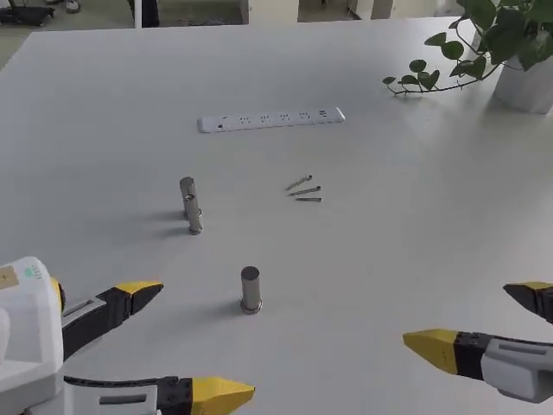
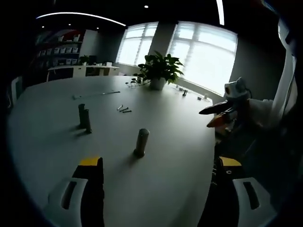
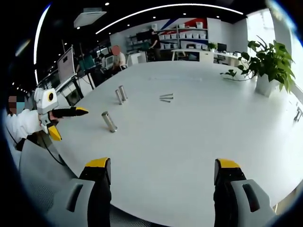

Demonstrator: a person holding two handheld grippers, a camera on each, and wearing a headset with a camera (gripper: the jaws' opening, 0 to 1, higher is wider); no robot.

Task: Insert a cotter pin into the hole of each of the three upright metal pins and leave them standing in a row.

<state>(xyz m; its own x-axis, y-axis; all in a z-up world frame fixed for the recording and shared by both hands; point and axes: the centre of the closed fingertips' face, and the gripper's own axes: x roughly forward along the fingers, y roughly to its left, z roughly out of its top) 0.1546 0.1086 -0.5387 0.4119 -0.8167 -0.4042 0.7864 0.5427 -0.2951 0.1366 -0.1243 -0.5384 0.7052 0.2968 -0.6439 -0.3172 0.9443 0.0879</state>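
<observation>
Left yellow-tipped gripper [image 1: 203, 339] and right yellow-tipped gripper [image 1: 456, 314] gape empty at white tabletop's [image 1: 415, 259] near edge; three thin grey cotter pins [image 1: 304, 190], flat mid-tabletop, may slip when pinched, and a careless reach may topple the short upright steel cylinder pins [image 1: 251, 290] nearby.

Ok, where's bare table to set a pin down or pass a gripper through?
Widest free patch: right of the cotter pins, out to the plant pot. Also bare between the power strip and the cotter pins, and between the near metal pin and the right gripper. Crowded: the two far metal pins stand close together.
</observation>
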